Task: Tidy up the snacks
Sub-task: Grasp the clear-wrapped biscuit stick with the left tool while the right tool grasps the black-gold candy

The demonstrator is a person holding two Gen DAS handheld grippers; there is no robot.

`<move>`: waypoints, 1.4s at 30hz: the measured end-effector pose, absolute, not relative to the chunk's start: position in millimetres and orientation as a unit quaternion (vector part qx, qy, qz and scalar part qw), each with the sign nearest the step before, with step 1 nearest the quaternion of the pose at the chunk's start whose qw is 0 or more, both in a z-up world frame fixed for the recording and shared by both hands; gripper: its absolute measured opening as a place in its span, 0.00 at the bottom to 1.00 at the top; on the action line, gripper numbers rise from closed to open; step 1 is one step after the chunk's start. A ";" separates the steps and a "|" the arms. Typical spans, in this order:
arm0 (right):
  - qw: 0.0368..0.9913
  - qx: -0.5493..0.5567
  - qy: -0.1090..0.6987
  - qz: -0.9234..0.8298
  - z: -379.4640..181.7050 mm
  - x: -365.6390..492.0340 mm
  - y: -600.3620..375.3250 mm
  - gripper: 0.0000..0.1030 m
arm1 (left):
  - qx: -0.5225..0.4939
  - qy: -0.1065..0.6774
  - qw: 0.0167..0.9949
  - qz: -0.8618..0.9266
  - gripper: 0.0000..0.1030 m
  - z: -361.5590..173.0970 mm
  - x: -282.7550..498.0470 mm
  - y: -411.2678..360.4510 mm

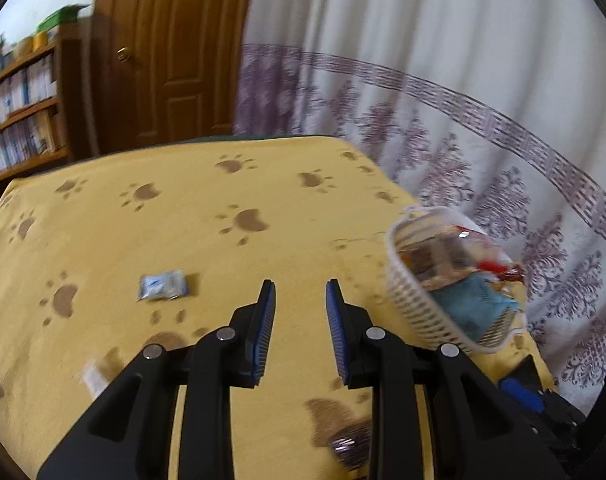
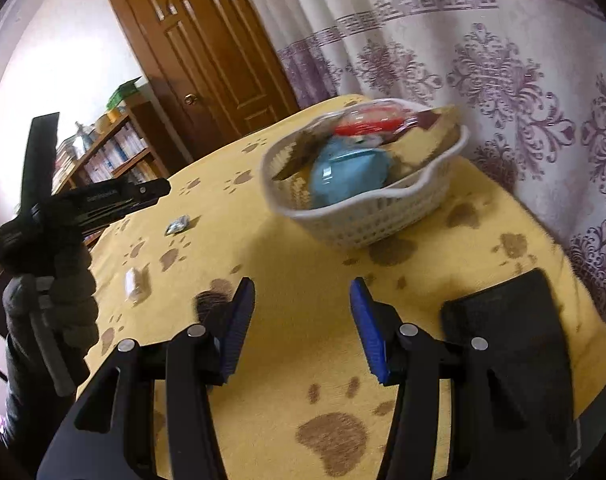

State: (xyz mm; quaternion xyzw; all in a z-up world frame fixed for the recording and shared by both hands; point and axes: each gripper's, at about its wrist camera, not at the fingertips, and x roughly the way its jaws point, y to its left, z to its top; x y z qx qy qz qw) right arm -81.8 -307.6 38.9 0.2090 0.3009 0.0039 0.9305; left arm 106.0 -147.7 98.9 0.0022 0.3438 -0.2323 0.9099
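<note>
Two grippers hovering over yellow surface (image 1: pixel 263 184), left gripper (image 1: pixel 300 300) and right gripper (image 2: pixel 301 300) both with jaws spread, gripping nothing. White basket (image 2: pixel 367 220) sitting far right, already holding snacks. Blue-white packet (image 1: pixel 163 286) lying loose far left, pale wrapped snack (image 2: pixel 135 286) nearer. Judging: collecting stage; left gripper needing to reach packet next.

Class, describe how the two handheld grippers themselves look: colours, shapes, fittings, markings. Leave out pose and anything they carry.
Both the left gripper and right gripper have matte black angular plastic frames with silver round pins at the joints. Each finger carries a flat blue ribbed pad. In the right wrist view, the left gripper's body shows small white lettering, too blurred to read, and a grey-gloved hand on its handle. No cables show.
</note>
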 end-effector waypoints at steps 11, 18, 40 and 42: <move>0.919 0.186 0.339 0.079 34.3 -53.4 -252.1 0.50 | -0.037 0.335 0.928 -0.157 0.63 102.8 111.2 -71.9; 0.906 0.175 0.374 0.096 24.5 -26.1 -226.7 0.50 | -0.073 0.354 0.926 -0.109 0.63 87.5 117.6 -19.2; 0.913 0.094 0.393 0.051 7.1 -2.6 -203.3 0.30 | -0.021 0.413 0.907 -0.081 0.46 22.6 107.7 -20.1; 0.914 0.097 0.390 0.054 8.5 -4.8 -204.6 0.30 | -0.023 0.410 0.908 -0.088 0.41 23.0 103.2 -18.5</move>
